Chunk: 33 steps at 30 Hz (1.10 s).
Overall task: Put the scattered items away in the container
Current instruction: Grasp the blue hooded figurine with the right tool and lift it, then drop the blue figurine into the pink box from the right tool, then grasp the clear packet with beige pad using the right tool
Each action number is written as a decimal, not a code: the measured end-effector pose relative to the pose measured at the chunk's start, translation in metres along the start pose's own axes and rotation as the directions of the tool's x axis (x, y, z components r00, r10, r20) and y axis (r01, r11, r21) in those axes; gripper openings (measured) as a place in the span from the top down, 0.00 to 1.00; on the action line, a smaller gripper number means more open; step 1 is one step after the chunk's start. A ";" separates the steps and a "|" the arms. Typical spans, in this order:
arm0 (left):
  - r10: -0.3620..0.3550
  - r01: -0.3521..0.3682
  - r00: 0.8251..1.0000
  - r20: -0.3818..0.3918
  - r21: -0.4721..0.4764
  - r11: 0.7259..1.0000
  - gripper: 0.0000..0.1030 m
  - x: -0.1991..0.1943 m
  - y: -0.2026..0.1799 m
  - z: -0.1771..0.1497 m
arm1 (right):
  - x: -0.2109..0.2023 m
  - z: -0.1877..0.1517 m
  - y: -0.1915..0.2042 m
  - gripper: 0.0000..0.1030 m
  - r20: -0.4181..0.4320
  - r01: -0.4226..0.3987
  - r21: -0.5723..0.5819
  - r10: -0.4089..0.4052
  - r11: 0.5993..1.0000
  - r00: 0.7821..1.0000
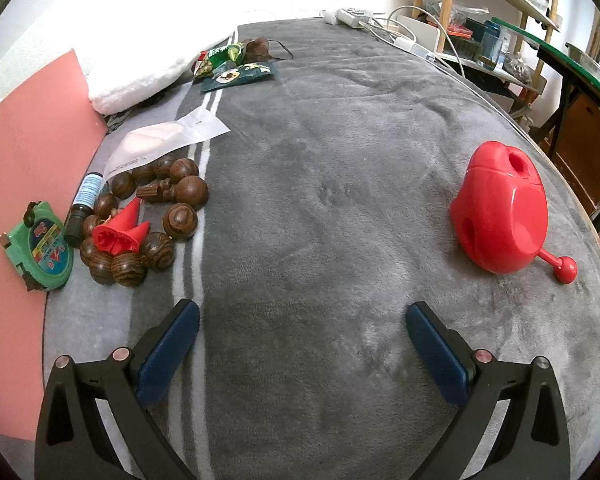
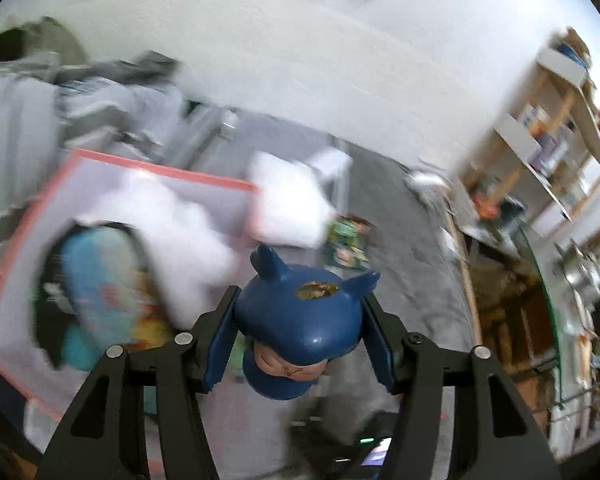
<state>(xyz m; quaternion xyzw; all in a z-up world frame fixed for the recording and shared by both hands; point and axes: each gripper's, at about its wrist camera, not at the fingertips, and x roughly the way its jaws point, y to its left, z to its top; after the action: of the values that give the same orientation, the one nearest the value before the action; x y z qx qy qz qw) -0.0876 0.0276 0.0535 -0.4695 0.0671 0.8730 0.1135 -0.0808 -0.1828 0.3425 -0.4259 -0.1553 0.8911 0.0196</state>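
Little legible print here. Tape measure (image 1: 46, 246), green, lower left of the left wrist view: round label with red lettering seen upside down, a "3" perhaps, the rest not readable. Small bottle (image 1: 85, 200) just beside it: blue label, print too fine to read. White pouch (image 1: 160, 142) above the bottle: a line of tiny text along its lower edge, unreadable. Green packets (image 1: 236, 70), upper centre: round emblem and pale lettering, not legible. Right wrist view: blurred, nothing readable.
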 end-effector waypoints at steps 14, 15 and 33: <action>0.010 -0.010 1.000 0.000 -0.014 1.000 0.00 -0.003 0.000 -0.001 | -0.016 -0.005 0.075 0.01 0.072 -0.354 -0.053 0.357 0.934 0.931; 0.010 -0.010 1.000 0.000 -0.014 1.000 0.00 -0.001 0.000 -0.002 | -0.017 -0.005 0.063 0.00 0.083 -0.308 -0.036 0.310 0.951 0.947; 0.015 -0.015 1.000 0.000 -0.024 1.000 0.00 0.002 0.000 -0.001 | 0.186 -0.025 -0.096 0.00 -0.278 -0.177 0.185 0.225 0.967 0.934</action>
<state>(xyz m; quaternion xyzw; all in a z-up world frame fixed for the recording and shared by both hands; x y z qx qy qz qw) -0.0882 0.0281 0.0510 -0.4701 0.0600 0.8747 0.1014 -0.1893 -0.0544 0.2163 -0.5657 -0.0353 0.8237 -0.0153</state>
